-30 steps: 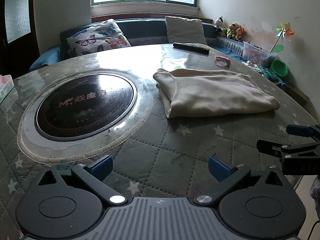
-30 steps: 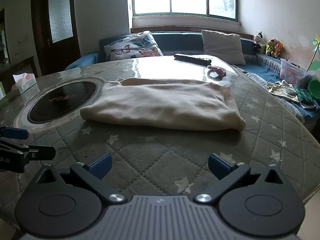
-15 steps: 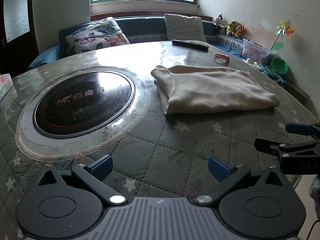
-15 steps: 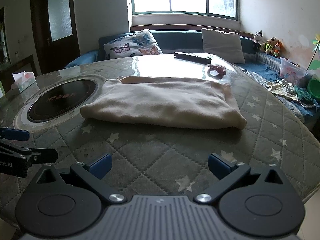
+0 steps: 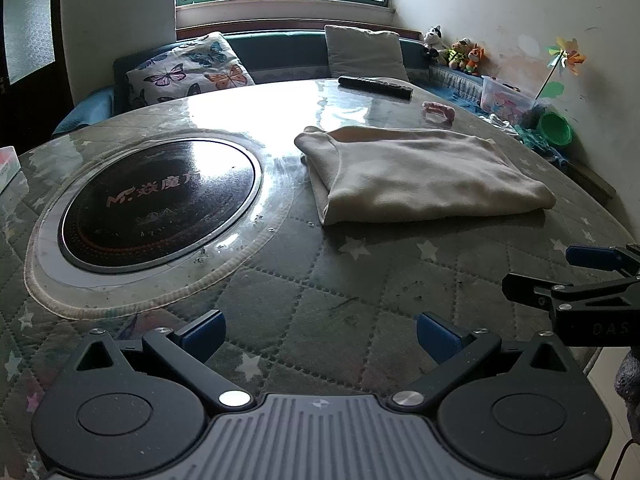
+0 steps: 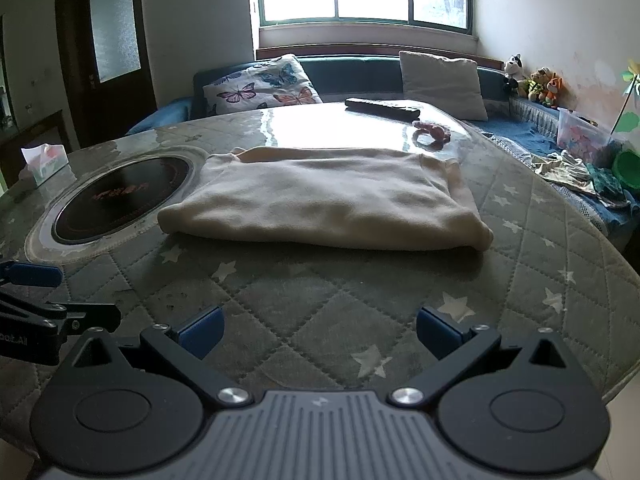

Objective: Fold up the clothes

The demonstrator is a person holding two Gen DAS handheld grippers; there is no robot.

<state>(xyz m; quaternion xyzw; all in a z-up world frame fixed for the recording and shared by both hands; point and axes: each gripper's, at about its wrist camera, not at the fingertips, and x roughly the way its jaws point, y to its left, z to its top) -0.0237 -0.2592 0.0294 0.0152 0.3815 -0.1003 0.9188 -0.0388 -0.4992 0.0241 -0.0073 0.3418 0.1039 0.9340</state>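
A cream garment (image 5: 416, 174) lies folded into a flat rectangle on the round quilted table (image 5: 304, 292); in the right wrist view the same garment (image 6: 324, 198) sits straight ahead. My left gripper (image 5: 319, 334) hangs open over the table's near edge, well short of the cloth, nothing between its blue-padded fingers. My right gripper (image 6: 318, 330) is likewise open and empty, set back from the garment's near fold. Each gripper shows in the other's view: the right one (image 5: 560, 276) at the right edge, the left one (image 6: 44, 296) at the left edge.
A black round cooktop (image 5: 156, 200) is set into the table left of the garment. A remote (image 5: 374, 86) and a pink object (image 5: 438, 111) lie at the far side, a tissue box (image 6: 44, 158) at far left. A sofa with cushions (image 6: 260, 88) and toys lines the wall.
Both grippers drifted back slightly from the garment and stayed open. The garment has not moved.
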